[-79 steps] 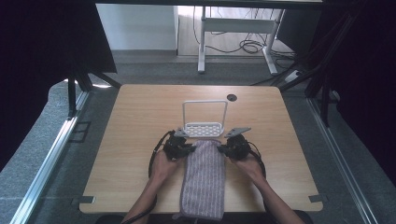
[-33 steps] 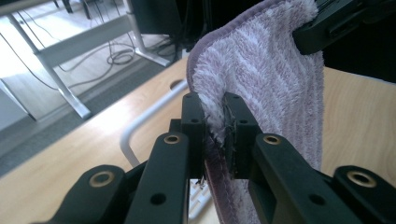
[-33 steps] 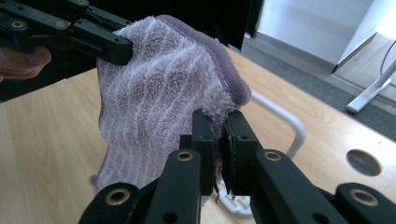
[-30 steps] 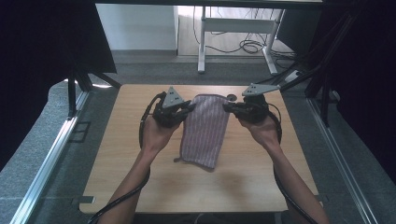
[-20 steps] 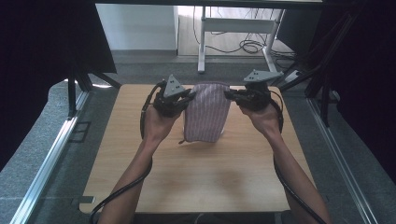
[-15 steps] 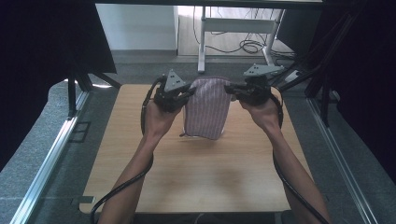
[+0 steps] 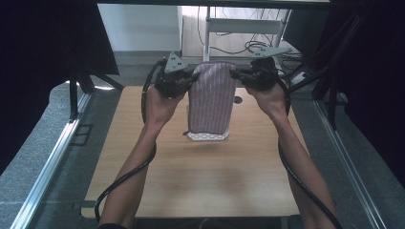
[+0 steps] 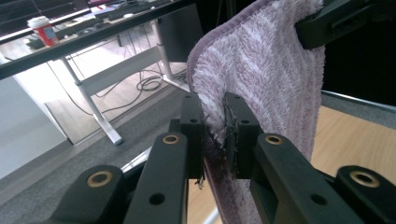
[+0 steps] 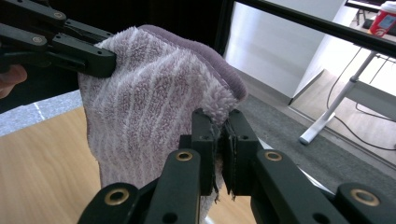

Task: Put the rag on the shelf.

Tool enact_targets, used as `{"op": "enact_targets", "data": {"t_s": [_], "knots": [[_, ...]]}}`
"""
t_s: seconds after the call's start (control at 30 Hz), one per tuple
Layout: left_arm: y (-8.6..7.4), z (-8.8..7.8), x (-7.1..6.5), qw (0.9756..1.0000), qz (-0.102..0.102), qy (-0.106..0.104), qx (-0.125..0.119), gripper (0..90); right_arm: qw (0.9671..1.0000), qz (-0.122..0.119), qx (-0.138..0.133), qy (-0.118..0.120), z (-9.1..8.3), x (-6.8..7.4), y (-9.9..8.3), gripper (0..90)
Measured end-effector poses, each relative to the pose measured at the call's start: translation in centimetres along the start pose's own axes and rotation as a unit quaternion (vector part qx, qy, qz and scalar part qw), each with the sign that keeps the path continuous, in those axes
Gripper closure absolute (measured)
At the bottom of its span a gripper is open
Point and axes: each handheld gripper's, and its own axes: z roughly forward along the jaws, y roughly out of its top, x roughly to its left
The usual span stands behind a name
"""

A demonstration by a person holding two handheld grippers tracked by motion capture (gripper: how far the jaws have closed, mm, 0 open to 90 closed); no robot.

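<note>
A purple towel with pale stripes [image 7: 211, 98] hangs in the air above the wooden table [image 7: 200, 176], held by its two top corners. My left gripper [image 7: 193, 78] is shut on the towel's top left corner [image 8: 212, 116], the fabric pinched between its pads. My right gripper [image 7: 232, 74] is shut on the top right corner [image 9: 219, 109]. In the left gripper view the towel [image 8: 266, 74] runs across to the other gripper's jaw at the upper right. The towel's lower edge hangs in front of a white perforated rack [image 7: 208, 136] standing on the table.
A small dark hole [image 7: 237, 99] sits in the tabletop behind the towel. Beyond the table's far edge stands a white desk frame [image 7: 239, 26] with cables on the floor. A metal rail [image 7: 52, 162] runs along the left of the table. A red cup [image 8: 43, 29] stands on a far desk.
Both grippers have lifted the towel off the table and carried it up and away from the person. It lay flat earlier and now hangs upright over the white rack.
</note>
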Motion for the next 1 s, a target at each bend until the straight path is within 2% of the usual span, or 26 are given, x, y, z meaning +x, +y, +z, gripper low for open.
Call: {"op": "enact_targets", "data": {"t_s": [0.3, 0.53, 0.8, 1.0], "knots": [[0.4, 1.8, 1.4, 0.9996, -0.009, 0.026, 0.002, 79.2, 0.9997, -0.007, 0.005, -0.025, 2.0, -1.1, 1.2, 83.3], [-0.2, 3.5, 1.9, 0.9990, -0.013, 0.042, 0.006, 78.6, 0.9993, 0.008, 0.012, -0.035, 3.7, -2.2, 0.8, 82.4], [-1.1, 5.4, 1.9, 0.9974, -0.004, 0.068, 0.022, 78.5, 0.9984, 0.004, 0.016, -0.054, 5.6, -2.9, -0.4, 82.6], [-1.6, 6.9, 1.7, 0.9946, 0.012, 0.097, 0.035, 78.5, 0.9975, 0.006, 0.023, -0.066, 6.9, -3.3, -1.2, 82.6]]}}
